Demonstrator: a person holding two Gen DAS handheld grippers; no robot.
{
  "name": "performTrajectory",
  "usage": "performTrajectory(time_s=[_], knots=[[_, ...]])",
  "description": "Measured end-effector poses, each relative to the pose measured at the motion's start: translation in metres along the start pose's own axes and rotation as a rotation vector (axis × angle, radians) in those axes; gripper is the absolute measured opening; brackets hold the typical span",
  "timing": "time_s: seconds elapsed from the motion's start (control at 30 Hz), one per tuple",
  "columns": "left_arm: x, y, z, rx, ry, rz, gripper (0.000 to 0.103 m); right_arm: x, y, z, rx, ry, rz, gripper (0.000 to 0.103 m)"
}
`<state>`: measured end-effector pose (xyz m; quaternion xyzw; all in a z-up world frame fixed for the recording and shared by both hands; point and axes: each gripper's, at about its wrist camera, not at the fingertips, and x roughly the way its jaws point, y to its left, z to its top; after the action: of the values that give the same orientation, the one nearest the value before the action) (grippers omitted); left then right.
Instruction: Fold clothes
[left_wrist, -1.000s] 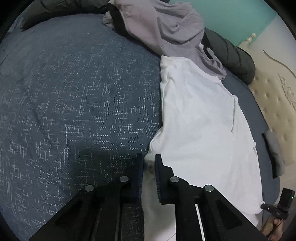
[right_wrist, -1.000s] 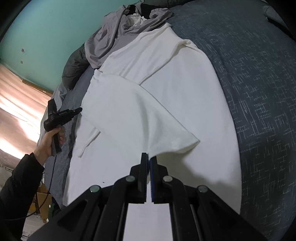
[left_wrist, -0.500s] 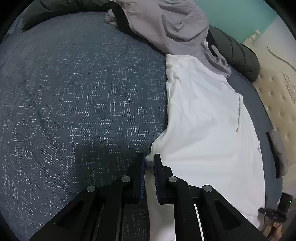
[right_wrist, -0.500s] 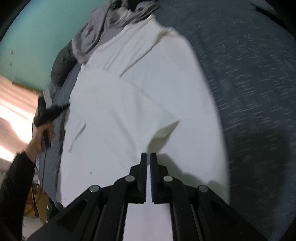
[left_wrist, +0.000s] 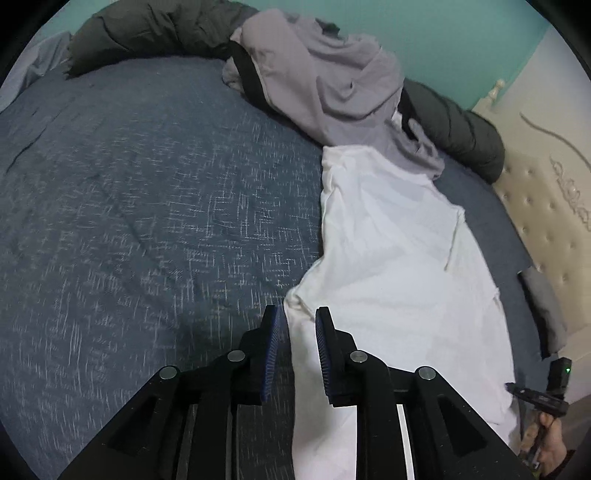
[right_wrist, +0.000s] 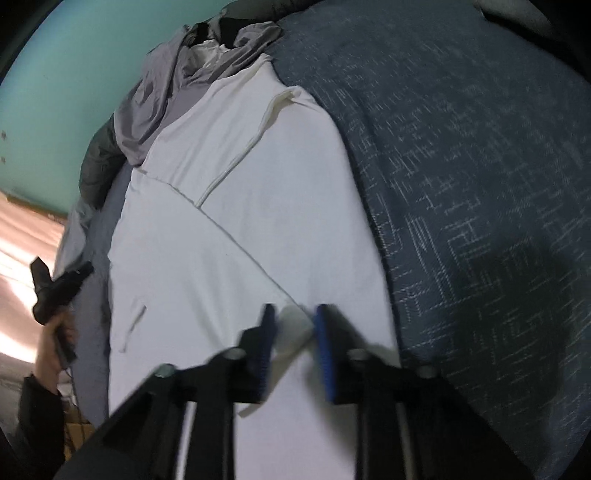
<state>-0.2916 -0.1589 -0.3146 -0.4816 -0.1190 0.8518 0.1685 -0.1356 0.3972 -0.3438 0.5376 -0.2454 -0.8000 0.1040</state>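
Both sets of jaws have just been opening compared with a second back: the left gripper (left_wrist: 297, 314) was nipped onto the edge of the white T-shirt (left_wrist: 399, 266) and now stands narrowly apart, with the shirt's corner lying loose in the gap and the pads not pressing on it. Same story for the right gripper (right_wrist: 291, 314). It was pinched tight with the folded sleeve flap raised in front of it, and now it's parted a little with a small bump of white cloth between the jaws, apparently let go. That view is blurry, so I wouldn't swear to it.

That sleeve flap now lies flat across the body of the shirt, its diagonal edge running down toward the right jaws. The shirt itself is spread lengthwise on the blue patterned bedspread (left_wrist: 147, 229), with its far end tucked under a heap of grey clothes (left_wrist: 332, 81) by the teal wall.

So I'd say we're at the release after one side fold. Next up is probably the other side: the left gripper's edge looks not yet folded in. That needs a clean re-pinch of a single layer at the hem and shoulder, then lifting both ends together so the fold doesn't drag crooked.
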Motion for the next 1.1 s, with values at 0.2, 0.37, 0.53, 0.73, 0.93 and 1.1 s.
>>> performTrajectory(time_s=[0.2, 0.37, 0.53, 0.73, 0.93, 1.1], knots=[[-0.009, 0.007, -0.018, -0.026, -0.026, -0.026, 0.022, -0.013, 0.004, -0.004, -0.067, -0.061, -0.038, 0.003], [-0.01, 0.014, -0.034, -0.074, -0.038, -0.047, 0.022, -0.008, 0.007, -0.002, -0.101, -0.059, -0.081, 0.003], [-0.009, 0.019, -0.049, -0.112, -0.047, -0.061, 0.023, -0.011, 0.001, 0.006, -0.086, -0.052, -0.176, 0.003], [-0.002, 0.027, -0.058, -0.111, -0.058, -0.042, 0.027, -0.02, 0.027, 0.035, -0.15, -0.091, -0.178, 0.004], [0.001, 0.029, -0.059, -0.094, -0.082, -0.049, 0.033, 0.026, 0.098, 0.084, -0.265, -0.041, -0.022, 0.02], [0.013, 0.036, -0.051, -0.117, -0.079, -0.063, 0.041, 0.079, 0.174, 0.128, -0.387, 0.008, 0.054, 0.035]])
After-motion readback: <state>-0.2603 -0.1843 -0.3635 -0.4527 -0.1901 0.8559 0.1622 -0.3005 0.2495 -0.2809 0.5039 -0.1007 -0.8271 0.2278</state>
